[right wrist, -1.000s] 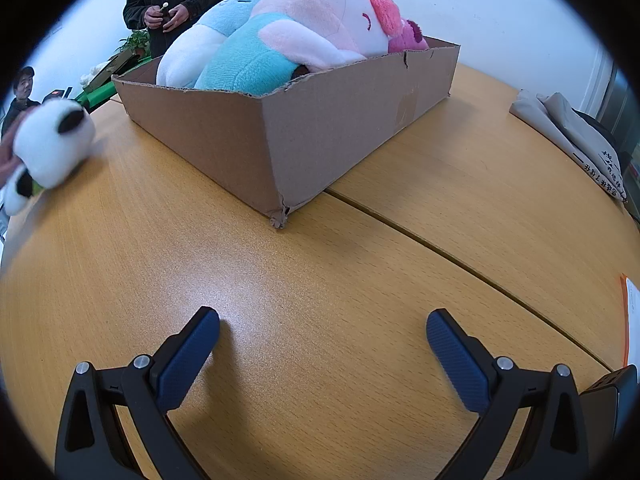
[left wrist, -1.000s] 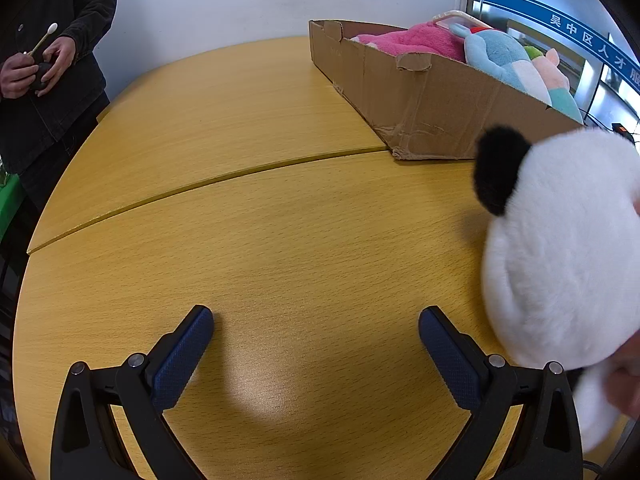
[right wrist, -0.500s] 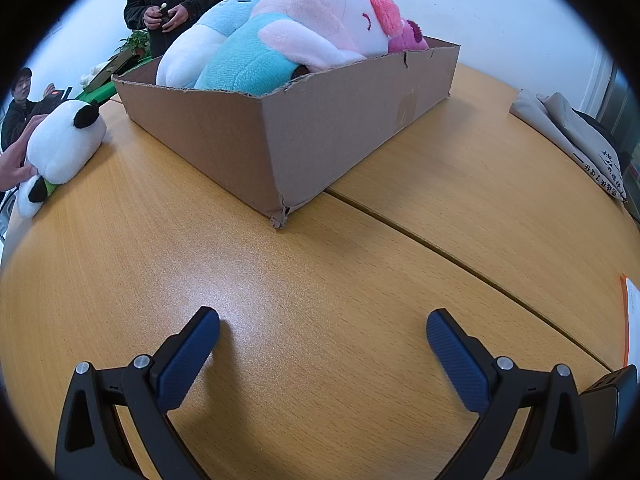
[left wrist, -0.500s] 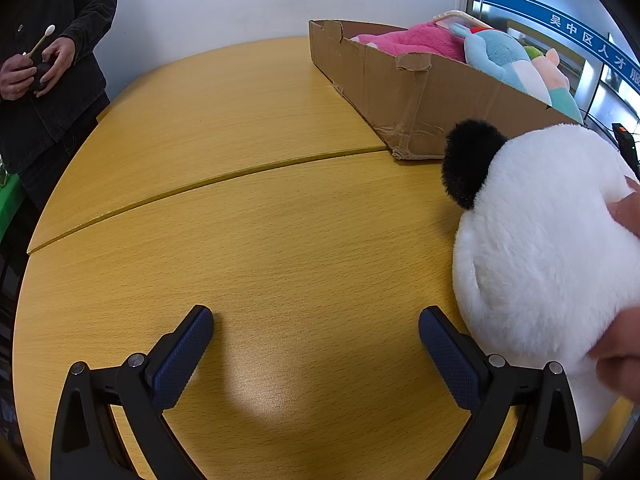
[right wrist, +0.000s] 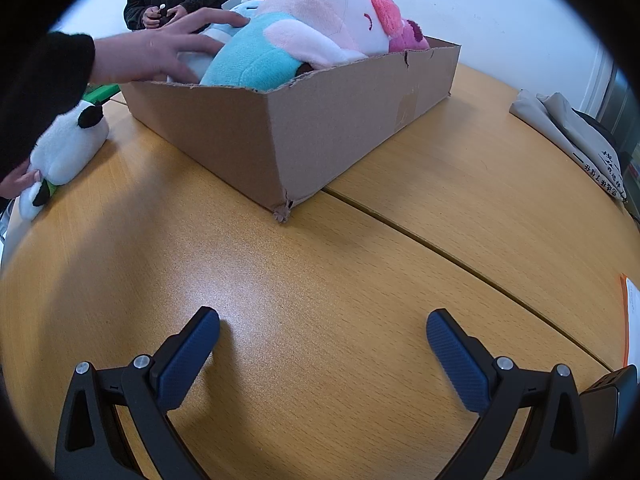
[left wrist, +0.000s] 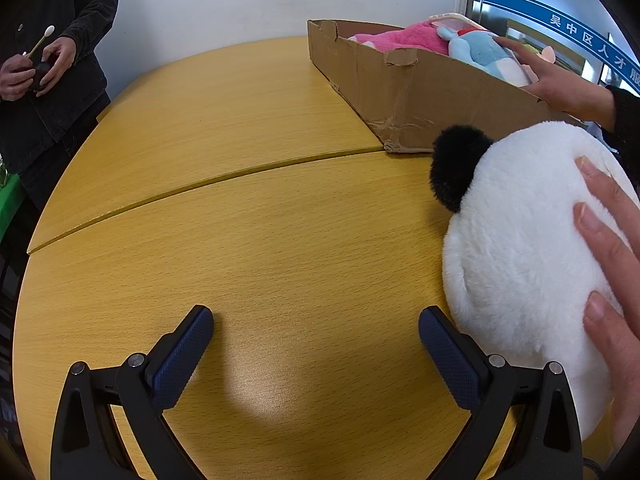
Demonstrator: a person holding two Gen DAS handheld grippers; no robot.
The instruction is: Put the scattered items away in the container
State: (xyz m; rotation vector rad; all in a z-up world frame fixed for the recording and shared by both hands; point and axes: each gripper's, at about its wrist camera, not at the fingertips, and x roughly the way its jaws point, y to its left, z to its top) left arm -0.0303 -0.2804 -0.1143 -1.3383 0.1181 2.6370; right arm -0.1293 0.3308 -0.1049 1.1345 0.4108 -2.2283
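A white panda plush with a black ear lies on the wooden table, right beside my left gripper's right finger; a bare hand rests on it. It also shows far left in the right wrist view. The cardboard box holds pink, blue and white plush toys; it also shows in the left wrist view. Another hand reaches onto the blue plush in the box. My left gripper is open and empty. My right gripper is open and empty, in front of the box corner.
A person in a dark jacket stands at the table's far left edge. A folded grey cloth lies at the right. An orange-edged paper lies at the right rim. A seam crosses the tabletop.
The hand has set the panda plush down on the table, further left, next to my left gripper. A second hand has reached into the box. Both grippers have stayed still.
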